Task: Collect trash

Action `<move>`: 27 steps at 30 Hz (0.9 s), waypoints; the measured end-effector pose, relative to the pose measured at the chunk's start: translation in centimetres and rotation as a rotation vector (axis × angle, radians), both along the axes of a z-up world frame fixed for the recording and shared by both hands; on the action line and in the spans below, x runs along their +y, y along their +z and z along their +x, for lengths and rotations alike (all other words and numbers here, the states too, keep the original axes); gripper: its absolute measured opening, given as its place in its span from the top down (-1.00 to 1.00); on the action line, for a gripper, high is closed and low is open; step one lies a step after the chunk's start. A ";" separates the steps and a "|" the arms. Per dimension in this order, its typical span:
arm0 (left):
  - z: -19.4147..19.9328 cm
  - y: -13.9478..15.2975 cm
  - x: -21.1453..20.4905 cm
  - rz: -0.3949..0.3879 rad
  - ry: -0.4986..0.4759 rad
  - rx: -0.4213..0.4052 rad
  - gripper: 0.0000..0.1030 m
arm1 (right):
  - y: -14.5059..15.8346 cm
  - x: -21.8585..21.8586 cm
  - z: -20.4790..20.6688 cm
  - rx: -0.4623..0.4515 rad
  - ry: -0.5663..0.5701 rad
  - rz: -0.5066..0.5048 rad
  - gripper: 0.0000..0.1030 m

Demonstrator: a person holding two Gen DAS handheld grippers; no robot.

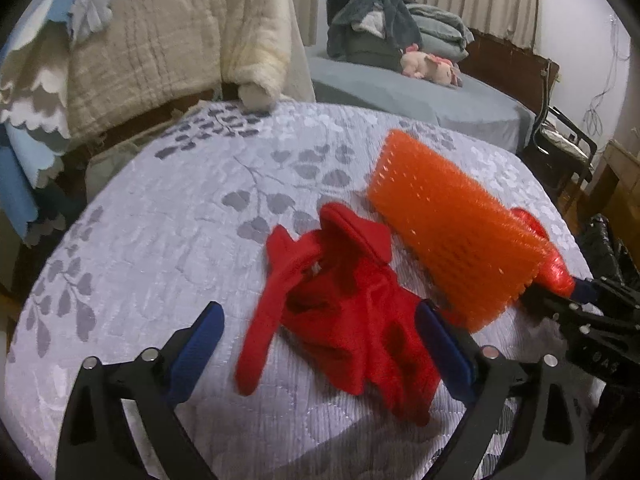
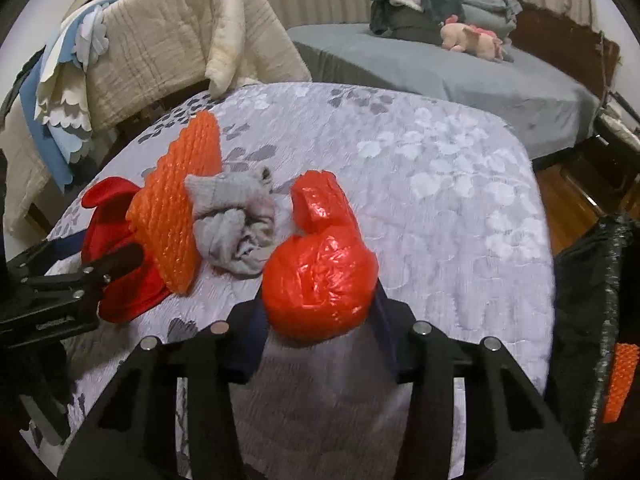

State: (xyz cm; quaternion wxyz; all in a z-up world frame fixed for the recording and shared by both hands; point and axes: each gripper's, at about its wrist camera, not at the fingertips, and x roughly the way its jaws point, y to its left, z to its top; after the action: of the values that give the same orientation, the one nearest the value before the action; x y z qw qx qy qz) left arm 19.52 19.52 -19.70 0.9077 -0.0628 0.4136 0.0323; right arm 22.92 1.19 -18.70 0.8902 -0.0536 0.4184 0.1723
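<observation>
On the quilted grey-leaf bed cover (image 2: 440, 168), toward its left edge, the left gripper (image 1: 320, 344) stands with fingers apart around the crumpled red cloth garment (image 1: 340, 304). Beside it lie the orange bubble-wrap sheet (image 2: 176, 208) and a grey sock (image 2: 236, 220), not yet collected. The right gripper (image 2: 320, 320) is clamped on the crumpled red plastic bag (image 2: 320, 276). At the right edge hangs a black trash bag (image 2: 592, 320), with an orange scrap (image 2: 620, 380) seemingly inside; I judge the task is partly done.

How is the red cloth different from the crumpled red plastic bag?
The red cloth is soft, matte fabric; the red plastic bag is glossy and crinkled. The cloth lies loose on the bed between the open left gripper; the bag is balled up, pinched in the right gripper. Both are red.
</observation>
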 end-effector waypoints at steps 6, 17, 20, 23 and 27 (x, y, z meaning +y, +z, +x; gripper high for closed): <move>0.6 -0.6 -0.4 -0.027 -0.028 0.026 -0.55 | -0.4 -0.7 0.5 0.012 -0.024 -0.008 -0.01; 0.7 0.0 0.2 -0.081 0.012 -0.003 0.71 | -0.1 -0.8 0.6 0.019 -0.016 0.016 0.15; 0.1 0.6 -0.2 -0.067 0.022 -0.024 0.74 | 0.7 -1.1 0.1 0.005 -0.009 0.027 0.17; -0.8 2.0 -0.7 -0.051 0.022 -0.063 0.74 | 1.8 -1.4 -0.3 -0.018 -0.001 0.036 0.17; -2.0 4.1 -1.0 -0.018 0.022 -0.111 0.74 | 3.3 -1.7 -0.9 -0.035 0.001 0.063 0.17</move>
State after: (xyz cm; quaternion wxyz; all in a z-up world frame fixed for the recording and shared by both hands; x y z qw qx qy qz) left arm 17.49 18.53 -15.63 0.9283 -0.0771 0.3621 0.0348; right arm 21.97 -0.53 -15.36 0.8985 -0.0287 0.3970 0.1851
